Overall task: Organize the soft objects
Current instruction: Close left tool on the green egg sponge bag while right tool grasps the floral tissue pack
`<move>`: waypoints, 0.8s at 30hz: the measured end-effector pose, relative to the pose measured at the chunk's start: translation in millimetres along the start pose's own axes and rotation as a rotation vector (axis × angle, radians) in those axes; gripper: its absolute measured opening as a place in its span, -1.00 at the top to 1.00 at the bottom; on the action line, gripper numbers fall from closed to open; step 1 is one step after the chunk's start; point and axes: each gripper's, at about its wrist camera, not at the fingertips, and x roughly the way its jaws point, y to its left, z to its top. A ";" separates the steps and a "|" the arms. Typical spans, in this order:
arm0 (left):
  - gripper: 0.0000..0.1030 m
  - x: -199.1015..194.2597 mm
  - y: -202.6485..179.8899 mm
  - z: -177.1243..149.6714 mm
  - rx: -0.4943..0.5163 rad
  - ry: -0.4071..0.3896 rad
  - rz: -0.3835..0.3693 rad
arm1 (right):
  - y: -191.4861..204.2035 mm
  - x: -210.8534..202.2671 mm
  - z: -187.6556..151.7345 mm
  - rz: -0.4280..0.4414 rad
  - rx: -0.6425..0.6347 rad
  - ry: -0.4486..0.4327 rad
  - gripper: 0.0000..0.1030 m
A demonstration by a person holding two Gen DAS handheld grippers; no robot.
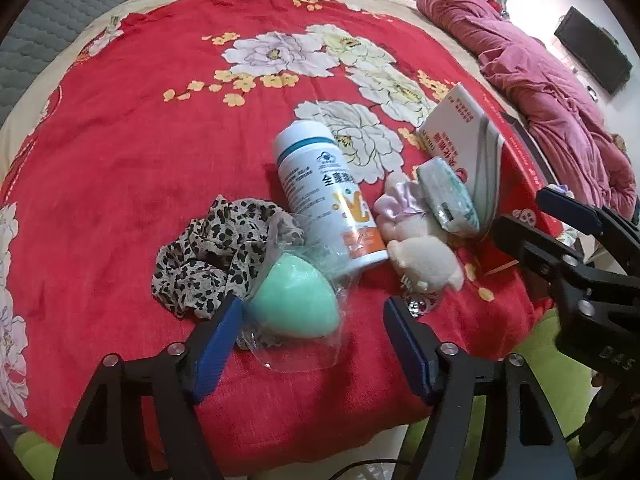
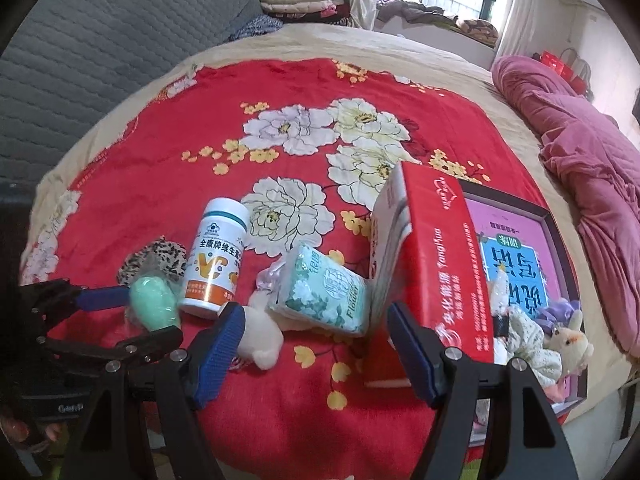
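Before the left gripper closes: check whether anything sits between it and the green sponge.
Only the sponge's own clear plastic wrapper. The green sponge lies between the open fingers of the left gripper, with the leopard scrunchie just beside the left finger.

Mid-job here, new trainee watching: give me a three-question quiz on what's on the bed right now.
1. True or false: the white bottle stands upright.
2. What lies between the left hand-held gripper fingers? A) tissue pack B) mint-green sponge C) leopard-print scrunchie
3. Which soft item leans against the red box?

Key:
1. False; it lies on its side.
2. B, the mint-green sponge, in clear wrapping, not yet squeezed.
3. The tissue pack.
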 end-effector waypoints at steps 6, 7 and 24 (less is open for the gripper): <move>-0.35 3.5 3.4 2.7 -0.004 0.000 -0.007 | 6.9 32.6 5.1 -0.053 -0.023 0.070 -0.41; -0.35 3.7 3.7 2.7 -0.004 0.000 -0.008 | 7.2 36.9 5.0 -0.060 -0.023 0.083 -0.41; -0.23 15.1 14.1 7.0 -0.051 0.016 -0.051 | 15.9 62.7 17.2 -0.080 -0.025 0.111 0.19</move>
